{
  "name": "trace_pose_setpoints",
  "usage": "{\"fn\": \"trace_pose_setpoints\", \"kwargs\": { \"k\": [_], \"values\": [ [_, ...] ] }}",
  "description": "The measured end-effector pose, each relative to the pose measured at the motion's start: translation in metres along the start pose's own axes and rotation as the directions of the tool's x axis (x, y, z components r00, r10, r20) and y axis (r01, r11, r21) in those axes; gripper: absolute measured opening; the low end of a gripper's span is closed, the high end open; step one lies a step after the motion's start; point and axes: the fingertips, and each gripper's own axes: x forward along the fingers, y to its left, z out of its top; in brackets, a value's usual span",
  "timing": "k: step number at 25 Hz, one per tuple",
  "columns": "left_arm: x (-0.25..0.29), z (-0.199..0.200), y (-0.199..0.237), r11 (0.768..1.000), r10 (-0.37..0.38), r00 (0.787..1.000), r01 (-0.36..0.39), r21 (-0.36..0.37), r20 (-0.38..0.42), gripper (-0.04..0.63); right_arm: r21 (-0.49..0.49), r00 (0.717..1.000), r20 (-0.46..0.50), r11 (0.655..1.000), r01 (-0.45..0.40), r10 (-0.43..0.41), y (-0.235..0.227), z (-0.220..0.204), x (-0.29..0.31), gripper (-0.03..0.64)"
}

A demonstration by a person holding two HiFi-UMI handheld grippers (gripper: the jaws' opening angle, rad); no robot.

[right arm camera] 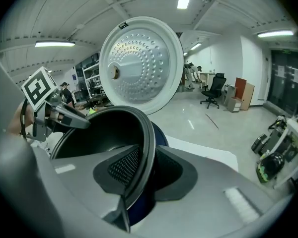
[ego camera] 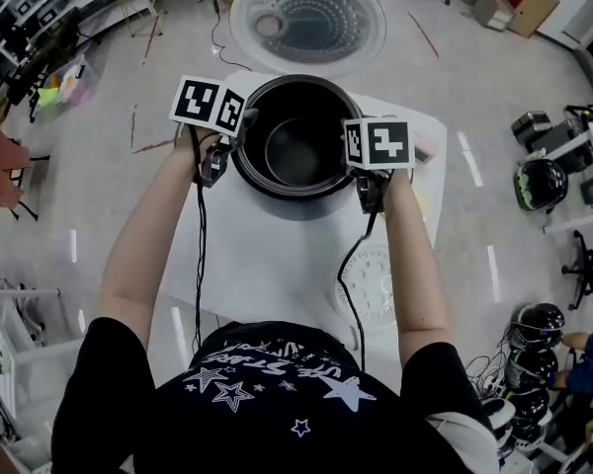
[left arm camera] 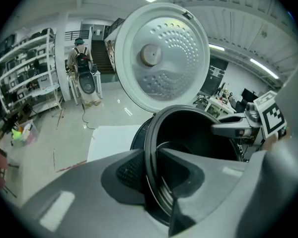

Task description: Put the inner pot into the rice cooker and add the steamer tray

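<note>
Inner pot [ego camera: 296, 151] is carried by its rim, one gripper on each side, directly over the open rice cooker [ego camera: 296, 208] on the white table [ego camera: 267, 265].

Left gripper [ego camera: 239, 138]: jaws nearly together, clamped on the pot's left rim. The left gripper view shows the thin rim edge [left arm camera: 150, 148] running between the pads, one pad [left arm camera: 131, 170] outside the wall and the other inside.

Right gripper [ego camera: 354, 161]: same hold on the opposite rim. In the right gripper view the meshed pad [right arm camera: 124, 167] lies against the inner wall and the other jaw sits against the outside. No gap can be made out on either side of the rim.

Pot position: mouth up, empty and dark inside, sunk most of the way into the cooker. The cooker's blue body [right arm camera: 160, 133] shows just below the rim.

Lid [ego camera: 306, 18] stands hinged open behind the pot, with its dimpled inner face [right arm camera: 139, 66] turned towards the person.

What looks to be the steamer tray [ego camera: 378, 282], pale and perforated, lies flat on the table beside the right forearm, well apart from the pot
</note>
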Motion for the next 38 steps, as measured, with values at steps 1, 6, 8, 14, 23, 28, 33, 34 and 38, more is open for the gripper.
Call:
{"fn": "trace_pose_setpoints", "kwargs": {
  "k": [1, 6, 8, 14, 23, 28, 33, 34, 38],
  "values": [
    [0.003, -0.001, 0.0, 0.999, 0.024, 1.0, -0.023, 0.036, -0.012, 0.094, -0.009, 1.0, -0.01, 1.0, 0.004, -0.004, 0.0, -0.002, 0.002, 0.119],
    [0.006, -0.01, 0.014, 0.976, 0.13, 0.991, -0.125, 0.179, -0.013, 0.104, -0.034, 1.0, -0.003, 0.999, 0.026, -0.026, 0.014, -0.005, 0.009, 0.134],
    [0.006, -0.008, 0.016, 0.971, 0.137, 0.991, -0.136, 0.196, 0.006, 0.104, -0.045, 1.0, 0.008, 0.999, 0.031, -0.03, 0.016, -0.004, 0.011, 0.143],
    [-0.002, -0.008, 0.026, 0.968, 0.1, 0.993, -0.111, 0.225, 0.06, 0.117, -0.015, 0.998, 0.068, 1.0, -0.004, 0.005, 0.037, 0.002, 0.011, 0.275],
    [-0.025, -0.005, 0.015, 0.971, -0.059, 0.988, 0.025, 0.236, 0.14, 0.227, 0.074, 0.986, 0.124, 0.992, 0.106, -0.115, 0.045, -0.008, -0.039, 0.313],
    [-0.046, 0.002, -0.013, 0.951, -0.169, 0.968, 0.111, 0.288, 0.184, 0.226, 0.132, 0.972, 0.146, 0.978, 0.163, -0.182, 0.044, -0.014, -0.072, 0.313],
    [-0.068, 0.002, -0.04, 0.917, -0.271, 0.941, 0.187, 0.353, 0.205, 0.224, 0.165, 0.957, 0.173, 0.964, 0.207, -0.235, 0.057, -0.019, -0.097, 0.313],
    [-0.072, 0.0, -0.046, 0.908, -0.296, 0.934, 0.209, 0.362, 0.202, 0.222, 0.177, 0.952, 0.176, 0.959, 0.219, -0.25, 0.059, -0.02, -0.103, 0.313],
    [-0.082, -0.003, -0.069, 0.866, -0.389, 0.902, 0.287, 0.41, 0.189, 0.21, 0.241, 0.919, 0.201, 0.926, 0.29, -0.34, 0.064, -0.029, -0.129, 0.311]
  ]
}}
